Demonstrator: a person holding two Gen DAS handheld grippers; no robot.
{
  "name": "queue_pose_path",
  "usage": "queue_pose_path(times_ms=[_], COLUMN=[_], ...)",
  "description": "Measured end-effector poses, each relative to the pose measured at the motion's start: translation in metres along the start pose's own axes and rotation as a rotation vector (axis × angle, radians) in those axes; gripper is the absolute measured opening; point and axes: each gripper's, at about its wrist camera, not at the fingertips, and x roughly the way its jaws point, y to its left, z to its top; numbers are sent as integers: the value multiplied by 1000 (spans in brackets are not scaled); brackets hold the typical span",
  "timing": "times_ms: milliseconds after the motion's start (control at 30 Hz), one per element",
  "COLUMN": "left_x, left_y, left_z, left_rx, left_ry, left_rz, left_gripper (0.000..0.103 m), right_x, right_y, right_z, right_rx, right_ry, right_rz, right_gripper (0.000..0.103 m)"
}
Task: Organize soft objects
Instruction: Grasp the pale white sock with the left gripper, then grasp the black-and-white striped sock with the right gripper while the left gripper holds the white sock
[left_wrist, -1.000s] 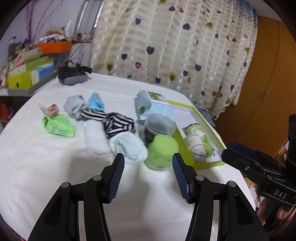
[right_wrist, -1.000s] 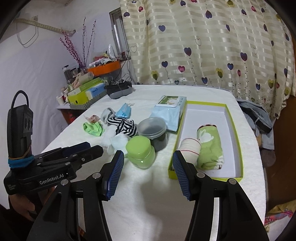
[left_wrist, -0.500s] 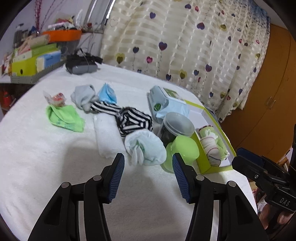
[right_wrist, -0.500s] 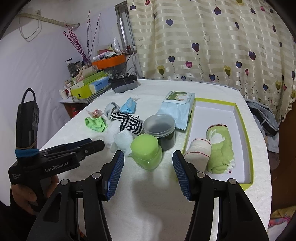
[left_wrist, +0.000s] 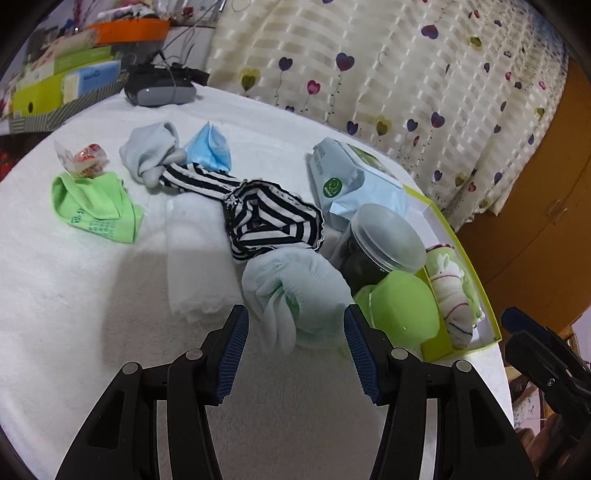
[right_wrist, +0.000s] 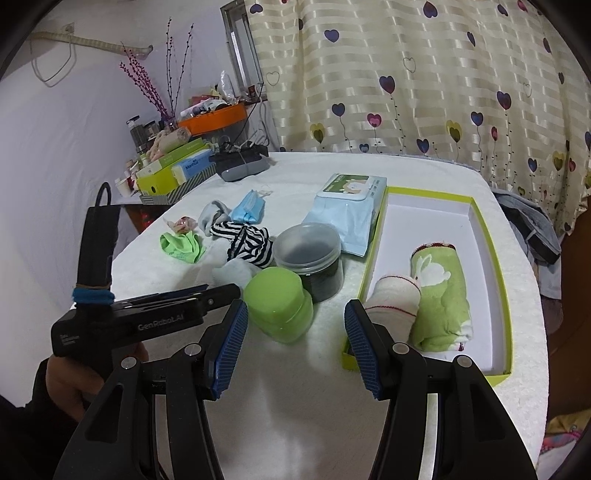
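My left gripper (left_wrist: 293, 343) has its fingers apart, just before the pale mint sock bundle (left_wrist: 295, 291), which lies on the worktop (left_wrist: 74, 295) beside the green jar (left_wrist: 402, 310). It looks light and soft; I would pinch its thick rolled middle. My right gripper (right_wrist: 293, 345) hangs with fingers apart and empty near the tray (right_wrist: 491, 251).

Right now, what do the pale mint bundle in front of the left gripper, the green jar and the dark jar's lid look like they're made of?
Pale mint bundle: soft knit fabric, matte; ribbed cuff and stitch rows suggest a sock.
Green jar: looks like glossy, slightly translucent plastic, with a smooth sheen.
Dark jar's lid: clear, frosted-looking plastic; the dark contents show through.
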Motion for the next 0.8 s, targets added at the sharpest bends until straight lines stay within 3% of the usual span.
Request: queue_pose_path(times_ms=[67,200,333,800], left_x=[4,10,9,-49], left_y=[-1,-4,-7,3], left_z=[1,2,2,-7], left_rx=[-4,5,20,40], left_ry=[8,16,12,-102], left_rz=[-9,-17,-22,-42], left_gripper=[52,30,20,18], right_x=[3,6,7,3], right_y=[-2,-5,-5,16], right_z=[1,2,2,8], right_rx=[1,6,8,-28], right_ry=[4,7,9,-16], right_rz=[1,7,8,16], right_gripper=[56,56,56,56])
